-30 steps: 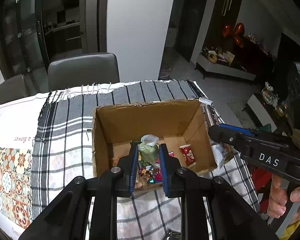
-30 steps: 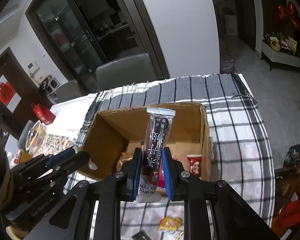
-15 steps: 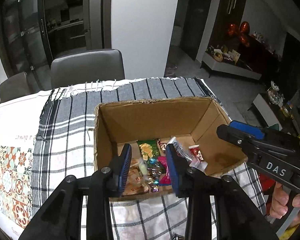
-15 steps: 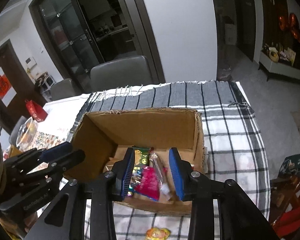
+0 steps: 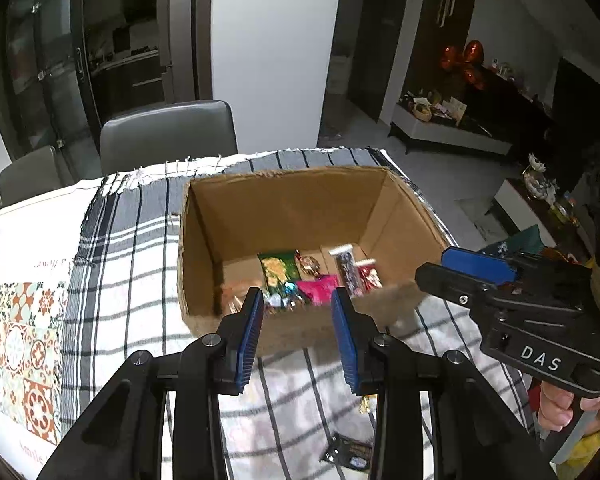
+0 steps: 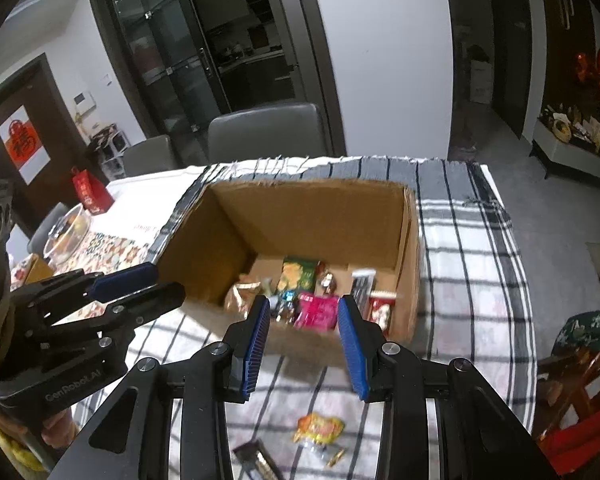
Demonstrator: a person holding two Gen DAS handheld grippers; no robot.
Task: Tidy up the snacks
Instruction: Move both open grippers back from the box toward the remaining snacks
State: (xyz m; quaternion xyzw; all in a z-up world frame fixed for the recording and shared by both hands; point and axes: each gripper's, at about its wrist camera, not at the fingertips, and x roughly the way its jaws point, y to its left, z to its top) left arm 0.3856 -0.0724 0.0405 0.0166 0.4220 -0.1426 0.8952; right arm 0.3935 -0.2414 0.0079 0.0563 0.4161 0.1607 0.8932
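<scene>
An open cardboard box stands on the checked cloth, with several snack packets on its floor: a green packet, a pink one, and a dark bar. My left gripper is open and empty, just before the box's near wall. My right gripper is also open and empty, at the same wall. Each gripper shows in the other's view, the right gripper at the right and the left gripper at the left.
Loose snacks lie on the cloth near me: an orange packet and a dark wrapper. Grey chairs stand behind the table. A glass bowl and a red bag sit at the left.
Both grippers opened and let go: the green snack and the dark bar now lie in the box. Both grippers then drew back toward me from over the box.
</scene>
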